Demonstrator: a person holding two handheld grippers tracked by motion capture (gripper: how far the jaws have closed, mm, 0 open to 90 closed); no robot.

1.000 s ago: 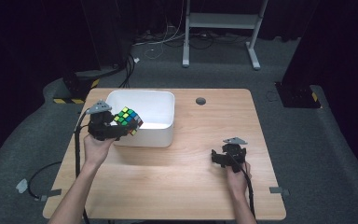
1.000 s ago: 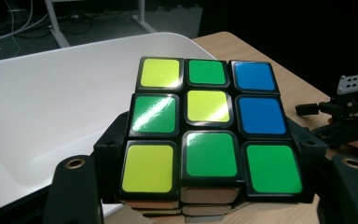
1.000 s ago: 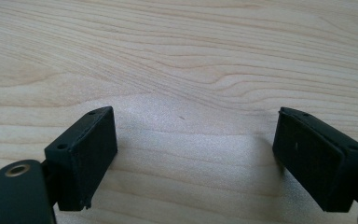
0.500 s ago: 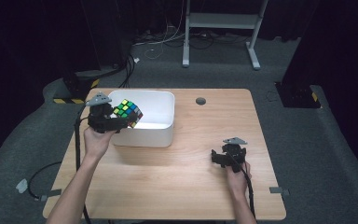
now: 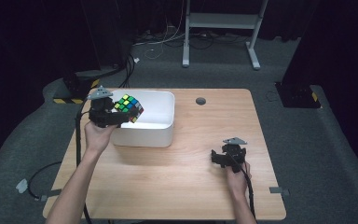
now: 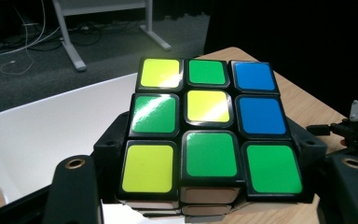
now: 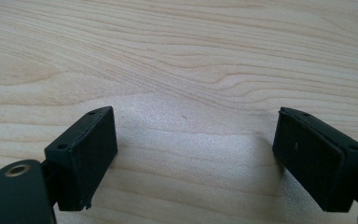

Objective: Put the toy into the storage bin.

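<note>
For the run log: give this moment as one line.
left gripper: shut on cube, above bin rim | right gripper: open, low over table | cube not yet in bin

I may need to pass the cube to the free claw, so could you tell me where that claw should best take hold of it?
Probably by the cube's top and bottom faces, coming from the right: the left claw already clamps two opposite side faces, while the right claw rests open on the table.

your high view looks forward and down on the whole tabletop [image 5: 168, 186]; each gripper view sits close behind its jaws, sharing that tabletop.
</note>
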